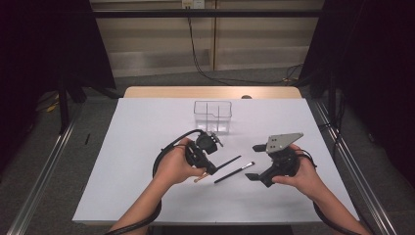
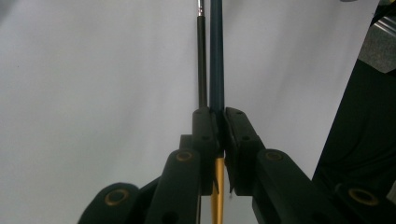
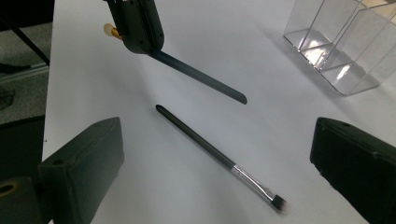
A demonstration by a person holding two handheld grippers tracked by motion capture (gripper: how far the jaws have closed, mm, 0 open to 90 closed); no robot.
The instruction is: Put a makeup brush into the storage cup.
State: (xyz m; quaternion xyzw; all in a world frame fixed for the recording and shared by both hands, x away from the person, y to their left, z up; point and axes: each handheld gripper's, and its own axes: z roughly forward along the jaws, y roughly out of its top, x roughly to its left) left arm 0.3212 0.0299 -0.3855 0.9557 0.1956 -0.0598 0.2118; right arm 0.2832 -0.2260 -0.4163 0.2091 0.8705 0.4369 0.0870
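The left gripper (image 1: pixel 208 169) is clamped on a slim dark blue-black stick with a gold end (image 2: pixel 216 56), lifted off the white counter (image 1: pixel 147 127); the gold end shows best in the left gripper view. The right gripper (image 1: pixel 254 161) stands wide apart, framing a thin black makeup brush with a silver ferrule (image 3: pixel 219 156) lying flat. A clear plastic divided box (image 1: pixel 213 116) stands farther back.

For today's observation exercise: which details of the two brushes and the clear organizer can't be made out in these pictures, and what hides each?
- Held brush: its head sits behind the left gripper jaws; the left gripper view cuts off the handle tip.
- Lying brush: bristles blurred in the right gripper view, tiny in the high view.
- Clear organizer: cropped by the right gripper view's edge; number of compartments uncertain.
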